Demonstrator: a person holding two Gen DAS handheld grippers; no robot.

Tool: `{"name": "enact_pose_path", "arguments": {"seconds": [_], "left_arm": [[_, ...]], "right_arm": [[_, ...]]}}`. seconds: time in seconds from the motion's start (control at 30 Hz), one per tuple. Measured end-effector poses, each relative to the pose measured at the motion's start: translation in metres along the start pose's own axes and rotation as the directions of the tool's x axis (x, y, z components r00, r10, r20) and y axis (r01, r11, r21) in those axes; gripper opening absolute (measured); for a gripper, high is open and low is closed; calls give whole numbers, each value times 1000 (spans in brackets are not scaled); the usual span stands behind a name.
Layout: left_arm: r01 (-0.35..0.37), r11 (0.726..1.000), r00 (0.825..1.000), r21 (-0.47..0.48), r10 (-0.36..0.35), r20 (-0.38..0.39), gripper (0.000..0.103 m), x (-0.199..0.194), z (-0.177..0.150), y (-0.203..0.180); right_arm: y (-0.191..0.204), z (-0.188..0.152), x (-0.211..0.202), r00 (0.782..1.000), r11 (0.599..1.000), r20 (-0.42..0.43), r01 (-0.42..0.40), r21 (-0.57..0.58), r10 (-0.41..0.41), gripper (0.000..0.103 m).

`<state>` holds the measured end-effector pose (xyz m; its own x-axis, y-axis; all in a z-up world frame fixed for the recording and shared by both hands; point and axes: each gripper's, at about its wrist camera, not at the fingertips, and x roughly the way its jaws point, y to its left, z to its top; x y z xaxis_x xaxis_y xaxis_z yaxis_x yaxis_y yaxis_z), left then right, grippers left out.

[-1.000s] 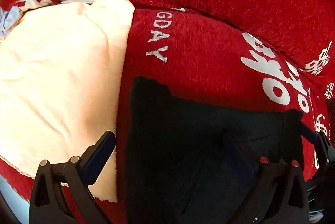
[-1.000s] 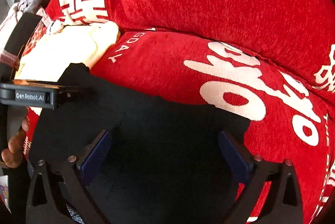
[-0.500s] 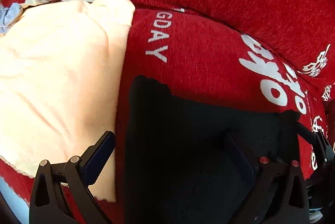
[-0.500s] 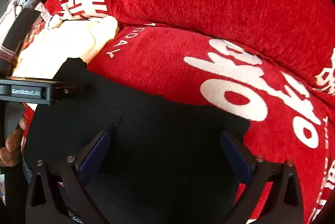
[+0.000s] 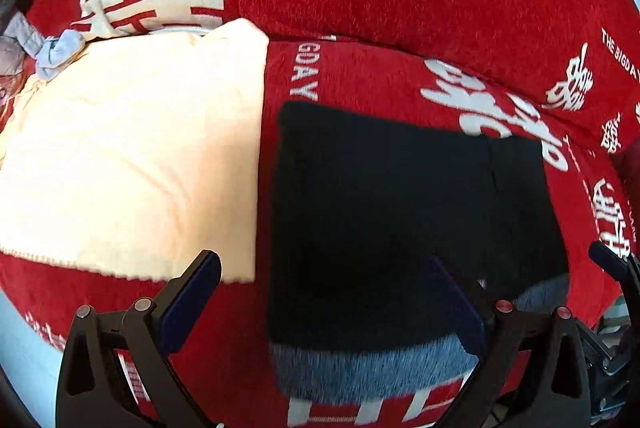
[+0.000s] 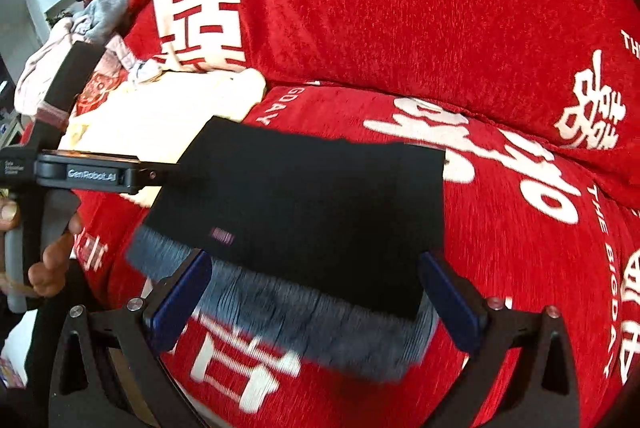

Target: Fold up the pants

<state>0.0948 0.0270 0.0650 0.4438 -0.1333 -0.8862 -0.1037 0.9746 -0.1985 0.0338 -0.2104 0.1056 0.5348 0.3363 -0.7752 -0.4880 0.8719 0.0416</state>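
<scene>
Both grippers wide open, empty; pants folded flat on the sofa seat.

Left gripper (image 5: pixel 320 308) and right gripper (image 6: pixel 316 298) each hover with fingers spread wide, gripping nothing. Between and just past the fingers: black pants (image 5: pixel 400 212) folded into a rectangle, grey lining showing along the near edge, lying flat on the red sofa cover (image 5: pixel 400 80). Just left of the pants: cream cloth (image 5: pixel 132 156) on the same seat. In the right wrist view, the left gripper's body sits at the far left, hand (image 6: pixel 48 256) on its handle. Farthest: red backrest cushion (image 6: pixel 400 20) with white lettering.
</scene>
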Motion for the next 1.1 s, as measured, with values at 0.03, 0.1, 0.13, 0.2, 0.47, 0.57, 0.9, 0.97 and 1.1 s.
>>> {"name": "enact_pose_path", "arguments": {"seconds": [0.03, 0.1, 0.13, 0.2, 0.47, 0.57, 0.9, 0.97, 1.1], "left_arm": [[0, 1000, 1000, 0, 0, 0, 103, -1, -6, 1], [-5, 1000, 1000, 5, 5, -1, 103, -3, -18, 1], [-9, 1000, 1000, 7, 9, -2, 103, -3, -23, 1], [-13, 1000, 1000, 5, 13, -9, 103, -2, -30, 3], [13, 998, 1000, -63, -14, -15, 103, -2, -47, 27], [18, 997, 999, -72, -20, -24, 103, 4, -50, 28], [23, 998, 1000, -63, -22, 12, 103, -7, -55, 26], [9, 998, 1000, -66, -7, 24, 103, -8, -52, 28], [3, 996, 1000, -92, -5, -30, 103, 13, -50, 36]], "right_arm": [[1, -7, -1, 1000, 1000, -4, -1, 4, 1, 103], [1, -20, -1, 1000, 1000, -17, 1, 13, -1, 103], [0, -25, 0, 1000, 1000, -25, -2, 23, 2, 103], [-4, -36, 5, 999, 999, -47, 1, 45, 2, 103], [-6, -43, -4, 1000, 996, 0, -24, 82, 24, 103], [-2, -42, 7, 999, 998, -20, -25, 65, 26, 103], [-8, -46, 1, 995, 992, 9, -97, 85, 97, 103], [-11, -45, -4, 993, 989, 30, -120, 92, 117, 103], [-20, -44, 10, 994, 986, -4, -107, 128, 109, 103]]}}
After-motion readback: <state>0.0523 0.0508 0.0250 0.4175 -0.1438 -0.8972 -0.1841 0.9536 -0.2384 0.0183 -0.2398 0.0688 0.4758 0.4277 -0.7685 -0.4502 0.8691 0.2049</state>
